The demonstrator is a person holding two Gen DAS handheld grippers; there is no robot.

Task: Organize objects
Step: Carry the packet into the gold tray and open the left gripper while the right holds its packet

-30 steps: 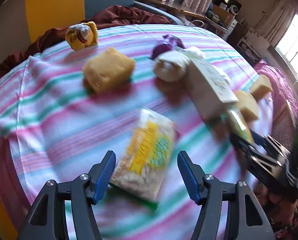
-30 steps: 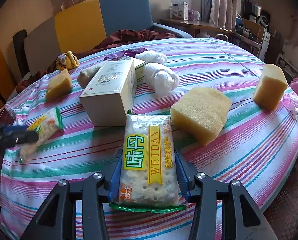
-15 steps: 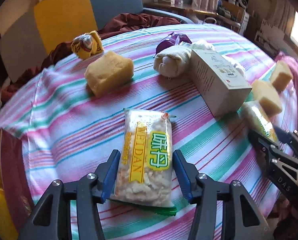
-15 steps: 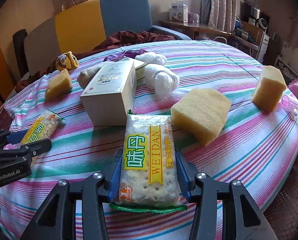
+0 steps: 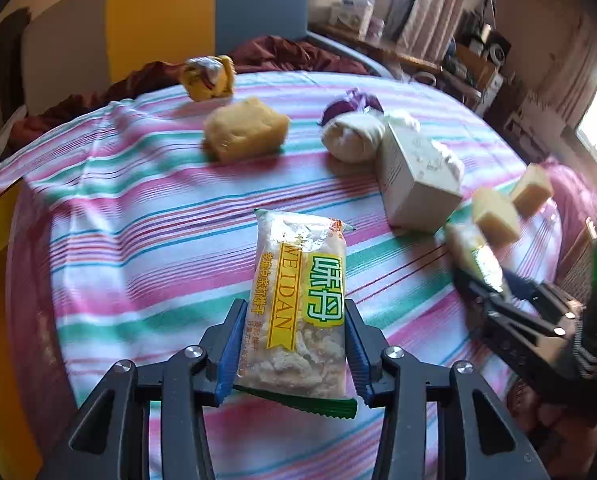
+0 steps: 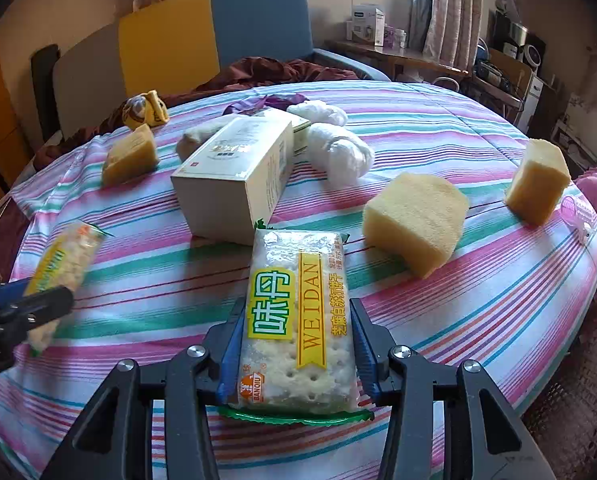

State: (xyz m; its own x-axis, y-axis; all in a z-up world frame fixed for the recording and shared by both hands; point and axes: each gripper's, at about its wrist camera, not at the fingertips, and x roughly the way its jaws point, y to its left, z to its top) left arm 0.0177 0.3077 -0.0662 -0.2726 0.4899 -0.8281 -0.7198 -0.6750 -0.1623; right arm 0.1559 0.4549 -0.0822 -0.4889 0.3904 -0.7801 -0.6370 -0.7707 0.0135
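My left gripper (image 5: pixel 294 344) is shut on a cracker packet (image 5: pixel 298 300) with yellow-green "WEIDAN" print and holds it above the striped tablecloth (image 5: pixel 138 248). My right gripper (image 6: pixel 296 356) is shut on a second, like cracker packet (image 6: pixel 298 320), also off the cloth. Each gripper shows in the other's view: the right one at the right edge (image 5: pixel 494 284), the left one at the left edge (image 6: pixel 22 304), each with its packet.
On the round table stand a white carton (image 6: pixel 234 176), three yellow sponge blocks (image 6: pixel 414 220) (image 6: pixel 538 184) (image 6: pixel 130 156), white bundles (image 6: pixel 338 148), a purple bag (image 5: pixel 350 104) and a yellow wrapped item (image 5: pixel 208 76). A pink clip (image 6: pixel 576 216) lies near the right edge. A sofa stands behind.
My left gripper closed on its cracker packet and lifted it off the cloth. The right gripper kept its packet and barely moved.
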